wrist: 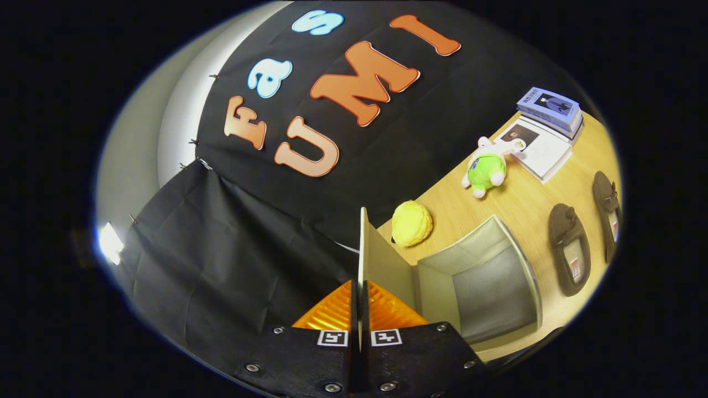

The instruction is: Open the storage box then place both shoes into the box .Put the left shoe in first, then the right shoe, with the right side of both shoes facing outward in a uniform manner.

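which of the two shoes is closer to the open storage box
The dark shoe lying just beside the storage box; the other shoe lies farther out, beyond it. The hand-held gripper pinches the box's lid.

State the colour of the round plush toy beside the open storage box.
Yellow plush toy, clearest in the gripper view.

— Gripper? Pinching the lid of the storage box, both fingers pressing on its thin edge. Lid swung up, standing on edge.

— Inside the box? Open, grey walls, nothing in it.

— Beyond the box? Two dark shoes side by side on the wooden table, soles up. Nearer the wall, a yellow ball, a green plush toy, some books.
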